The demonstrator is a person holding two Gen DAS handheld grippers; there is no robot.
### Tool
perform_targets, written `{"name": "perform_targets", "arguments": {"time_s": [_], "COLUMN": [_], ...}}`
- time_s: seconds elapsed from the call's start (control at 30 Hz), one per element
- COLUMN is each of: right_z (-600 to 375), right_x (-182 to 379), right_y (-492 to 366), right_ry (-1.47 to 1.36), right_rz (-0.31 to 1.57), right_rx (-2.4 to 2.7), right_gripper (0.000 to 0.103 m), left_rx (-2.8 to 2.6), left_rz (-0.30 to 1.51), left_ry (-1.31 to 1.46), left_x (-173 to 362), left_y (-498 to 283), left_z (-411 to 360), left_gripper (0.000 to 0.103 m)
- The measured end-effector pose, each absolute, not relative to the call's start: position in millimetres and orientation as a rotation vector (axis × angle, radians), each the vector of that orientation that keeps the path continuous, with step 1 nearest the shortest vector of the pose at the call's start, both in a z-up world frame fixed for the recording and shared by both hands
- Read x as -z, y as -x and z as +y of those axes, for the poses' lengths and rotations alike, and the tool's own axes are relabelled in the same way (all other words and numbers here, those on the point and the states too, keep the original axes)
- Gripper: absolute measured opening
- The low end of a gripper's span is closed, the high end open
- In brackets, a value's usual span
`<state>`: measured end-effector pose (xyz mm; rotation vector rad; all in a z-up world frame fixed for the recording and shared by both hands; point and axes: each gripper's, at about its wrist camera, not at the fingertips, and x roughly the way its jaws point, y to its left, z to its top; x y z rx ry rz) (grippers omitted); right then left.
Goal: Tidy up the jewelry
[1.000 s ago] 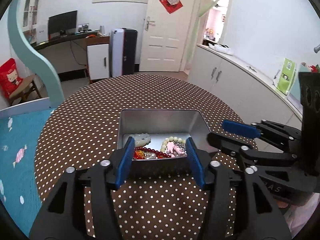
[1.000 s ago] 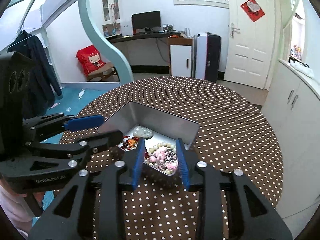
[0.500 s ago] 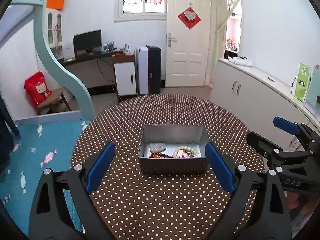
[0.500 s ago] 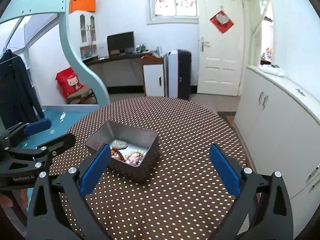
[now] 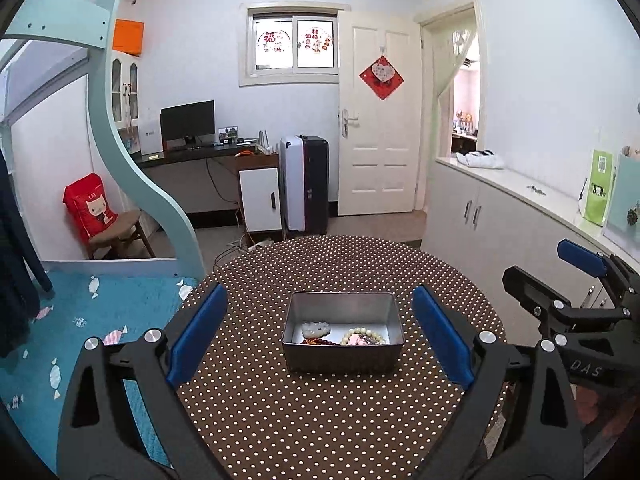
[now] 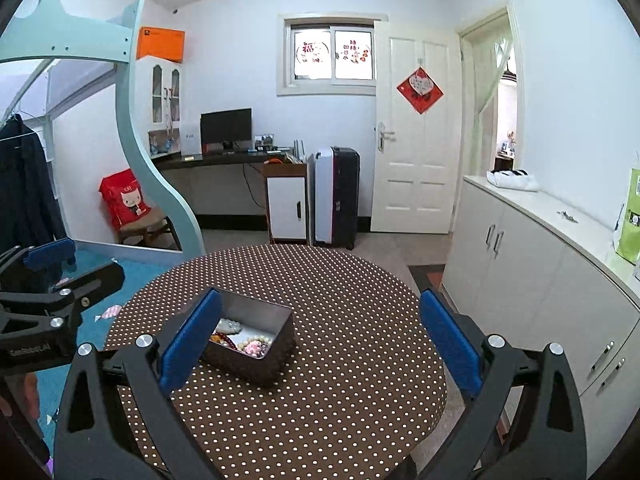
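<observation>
Nearest the viewer, the left gripper [image 5: 320,338] is spread wide with nothing between its blue-padded fingers [image 5: 197,340]. The right gripper [image 6: 318,342] is equally wide apart and empty. Beyond them, a round table [image 5: 340,420] covered in brown cloth with white dots holds a rectangular silver metal tin [image 5: 341,332], lid off. Inside lie a pale carved pendant [image 5: 316,329], a string of cream beads [image 5: 362,333], dark red beads [image 5: 316,342] and something pink. From the left gripper, the tin sits centred ahead between the fingers, well apart from them. From the right gripper, it lies ahead to the left, partly behind the left finger. Farther back stand a white door [image 5: 378,120] and a desk with a monitor [image 5: 187,122].
</observation>
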<state>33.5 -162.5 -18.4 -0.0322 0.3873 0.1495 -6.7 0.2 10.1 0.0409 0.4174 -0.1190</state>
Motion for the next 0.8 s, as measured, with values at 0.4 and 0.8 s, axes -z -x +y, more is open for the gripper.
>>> {"name": "perform_targets", "arguments": {"time_s": [0.4, 0.8], "right_z": [-158.0, -159.0], "right_x": [15.9, 17.3], "right_y": [-26.5, -28.9], "right_ry": [0.048, 0.045], "right_rz": [0.364, 0.374], "right_rx": [-0.158, -0.153], "right_gripper": [0.096, 0.096], "left_rx": [0.125, 0.125], "left_rz": [0.404, 0.427], "left_ry": [-0.044, -0.029], "left_x": [-15.5, -13.6], "left_y": [7.8, 0.0], "left_z": [-0.4, 2.0], "left_gripper": [0.094, 0.094]}}
